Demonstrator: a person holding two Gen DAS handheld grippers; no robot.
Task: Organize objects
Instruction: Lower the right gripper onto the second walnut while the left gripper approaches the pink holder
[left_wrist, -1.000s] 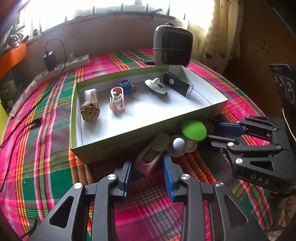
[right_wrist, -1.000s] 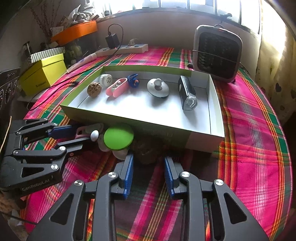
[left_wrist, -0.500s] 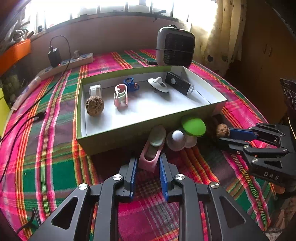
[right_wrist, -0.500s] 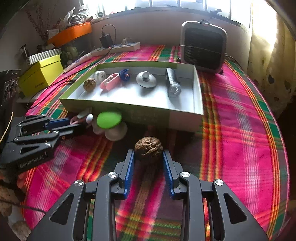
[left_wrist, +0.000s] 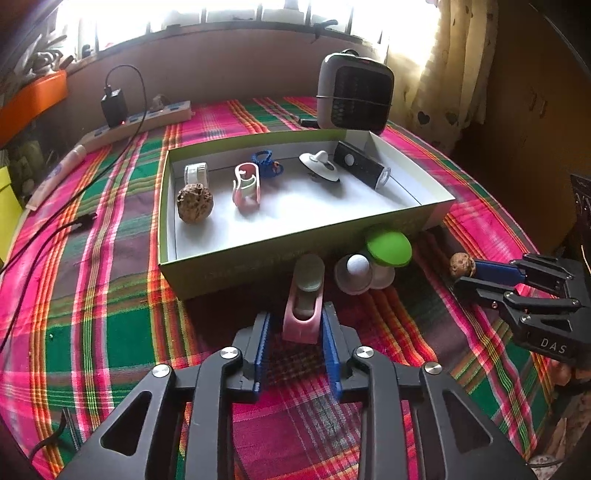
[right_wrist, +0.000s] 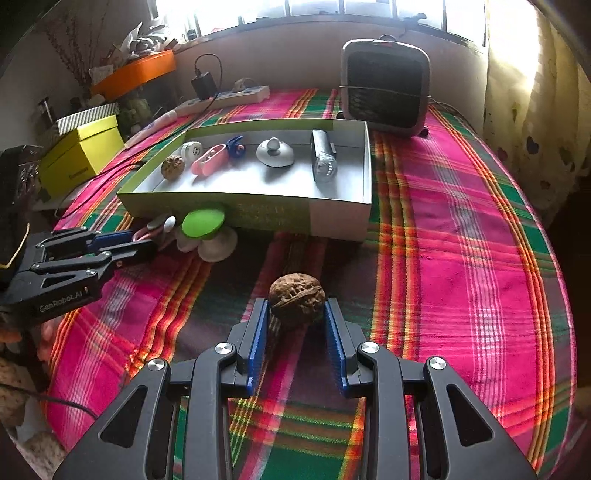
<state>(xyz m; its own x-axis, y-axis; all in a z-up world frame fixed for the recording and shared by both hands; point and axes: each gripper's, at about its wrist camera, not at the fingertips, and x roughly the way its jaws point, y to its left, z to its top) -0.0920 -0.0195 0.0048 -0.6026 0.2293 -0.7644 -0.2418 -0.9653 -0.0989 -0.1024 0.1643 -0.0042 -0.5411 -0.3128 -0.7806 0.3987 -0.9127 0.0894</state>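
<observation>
Meanwhile, from the left wrist: left gripper (left_wrist: 295, 325) clamped on a pink oblong plastic case (left_wrist: 304, 303), blue pads against both its sides, just in front of the near wall of the shallow green cardboard tray (left_wrist: 258, 254). Already sorted inside in a row: a brown wrinkled walnut (left_wrist: 194, 202), a small white cylinder (left_wrist: 195, 172), a second pink case (left_wrist: 246, 186), a blue clip (left_wrist: 266, 163), a white knobbed lid (left_wrist: 320, 166) and a black torch (left_wrist: 362, 170). Left outside, beside the tray: a green round lid (left_wrist: 388, 248) and white caps (left_wrist: 358, 274).

From the right wrist: right gripper (right_wrist: 297, 325) pinched on a second brown walnut (right_wrist: 296, 297), held low over the plaid tablecloth (right_wrist: 461, 258), well short of the tray. Roughly two-thirds done, judging by count; four or so pieces outstanding.
</observation>
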